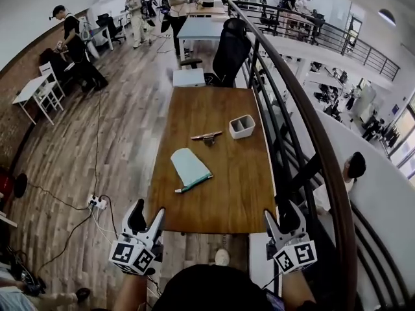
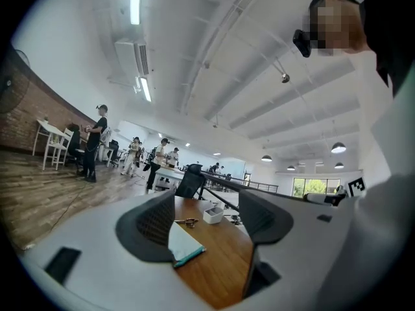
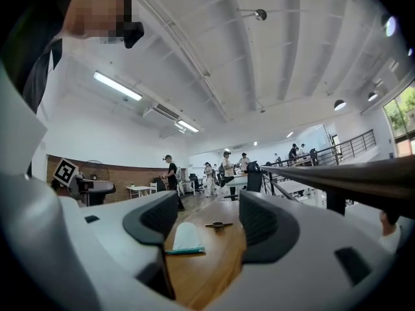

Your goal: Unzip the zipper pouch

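Over at the near end of the table, the head view has both tools hanging just short of the wood. The left gripper is off the left corner and the right gripper off the right corner, well apart from each other. The pouch lies flat mid-table, a little left of centre, pale blue with its teal zipper edge turned toward the person, and neither gripper touches it. Beyond it sits a small tool, and just right of that a white box with two compartments. A chair stands at the far end and a dark railing runs down the right side. Switching to the left gripper view, the jaws stand wide apart and carry nothing. The pouch shows on the wood ahead, close behind the left jaw, with the small tool and the box farther back. Now the right gripper view: jaws wide as well, nothing gripped. The pouch lies ahead beside the left jaw's line, its teal edge nearest, the small tool is behind it, and the railing cuts across on the right.
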### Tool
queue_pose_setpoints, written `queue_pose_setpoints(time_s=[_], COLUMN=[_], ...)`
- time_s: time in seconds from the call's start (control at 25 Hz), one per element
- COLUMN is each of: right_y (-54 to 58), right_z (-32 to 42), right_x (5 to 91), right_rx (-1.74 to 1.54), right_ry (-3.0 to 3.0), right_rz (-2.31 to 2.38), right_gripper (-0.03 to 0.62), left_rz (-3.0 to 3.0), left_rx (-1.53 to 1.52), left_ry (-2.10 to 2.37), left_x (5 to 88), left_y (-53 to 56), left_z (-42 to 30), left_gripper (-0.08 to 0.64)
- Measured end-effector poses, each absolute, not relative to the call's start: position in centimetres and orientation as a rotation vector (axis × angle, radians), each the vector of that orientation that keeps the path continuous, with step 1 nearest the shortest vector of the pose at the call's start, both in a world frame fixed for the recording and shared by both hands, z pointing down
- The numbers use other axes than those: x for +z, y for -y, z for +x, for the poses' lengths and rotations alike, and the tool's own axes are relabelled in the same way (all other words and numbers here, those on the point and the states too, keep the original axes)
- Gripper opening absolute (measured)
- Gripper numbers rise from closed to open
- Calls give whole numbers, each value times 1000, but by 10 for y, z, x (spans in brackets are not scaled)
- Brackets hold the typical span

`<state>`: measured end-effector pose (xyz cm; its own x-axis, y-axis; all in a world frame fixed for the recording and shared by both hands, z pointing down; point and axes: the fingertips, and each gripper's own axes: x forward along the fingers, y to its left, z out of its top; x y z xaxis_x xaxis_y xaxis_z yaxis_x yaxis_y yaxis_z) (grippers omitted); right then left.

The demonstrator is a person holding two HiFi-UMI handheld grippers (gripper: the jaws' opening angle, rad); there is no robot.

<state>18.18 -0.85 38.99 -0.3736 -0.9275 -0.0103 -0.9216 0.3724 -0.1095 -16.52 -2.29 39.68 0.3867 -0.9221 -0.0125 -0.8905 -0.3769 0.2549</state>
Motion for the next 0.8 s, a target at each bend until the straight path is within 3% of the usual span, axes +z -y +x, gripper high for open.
queue_pose_setpoints(time_s=[0.28, 0.8], right_y=[60, 103], right_z=[222, 222], right_x=[388, 407], right_rx=[-172, -292], right_ry=[-2593, -2706], right_rz=[-1629, -1502], right_gripper=[287, 245], left_rz=[2398, 2404], left_rx=[-207, 39], left_ry=[1693, 1616], left_x=[389, 440], left_y=[51, 98], left_z=[-121, -69], left_gripper=[299, 298])
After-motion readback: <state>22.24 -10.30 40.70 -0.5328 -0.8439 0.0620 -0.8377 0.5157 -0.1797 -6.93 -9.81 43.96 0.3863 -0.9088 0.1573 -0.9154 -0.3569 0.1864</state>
